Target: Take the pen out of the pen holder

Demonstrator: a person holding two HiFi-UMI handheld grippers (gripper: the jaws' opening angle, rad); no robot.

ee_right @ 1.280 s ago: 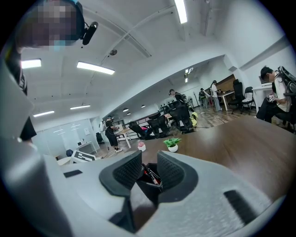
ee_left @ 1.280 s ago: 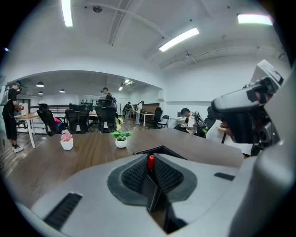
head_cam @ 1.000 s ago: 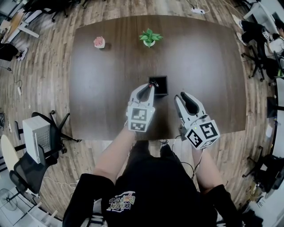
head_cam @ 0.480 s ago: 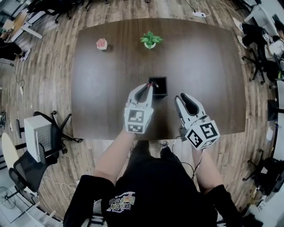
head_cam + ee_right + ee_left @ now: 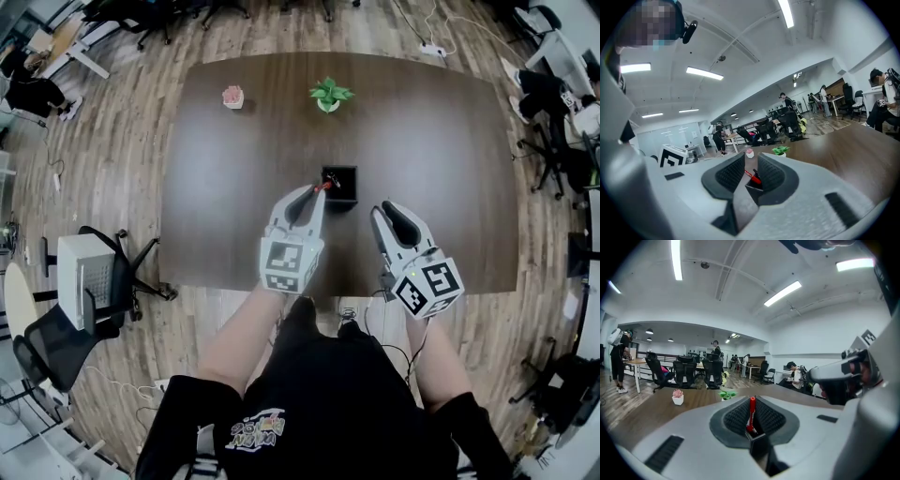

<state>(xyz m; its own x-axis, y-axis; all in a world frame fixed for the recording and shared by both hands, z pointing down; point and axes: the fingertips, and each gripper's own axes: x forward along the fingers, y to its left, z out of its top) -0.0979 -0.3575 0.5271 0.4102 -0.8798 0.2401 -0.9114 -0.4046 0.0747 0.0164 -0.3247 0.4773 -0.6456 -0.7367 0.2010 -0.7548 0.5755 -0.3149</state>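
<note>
between the jaws of the left gripper (image 5: 311, 193), the pen (image 5: 751, 411) stands clamped.

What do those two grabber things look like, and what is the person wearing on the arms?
Both the left gripper and right gripper are pale grey, with black ribbed pads inside the two jaws. Each carries a white cube printed with black square markers. The person wears black sleeves.

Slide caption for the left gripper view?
Left gripper shut on a red pen, lower end inside the black pen holder.
</note>
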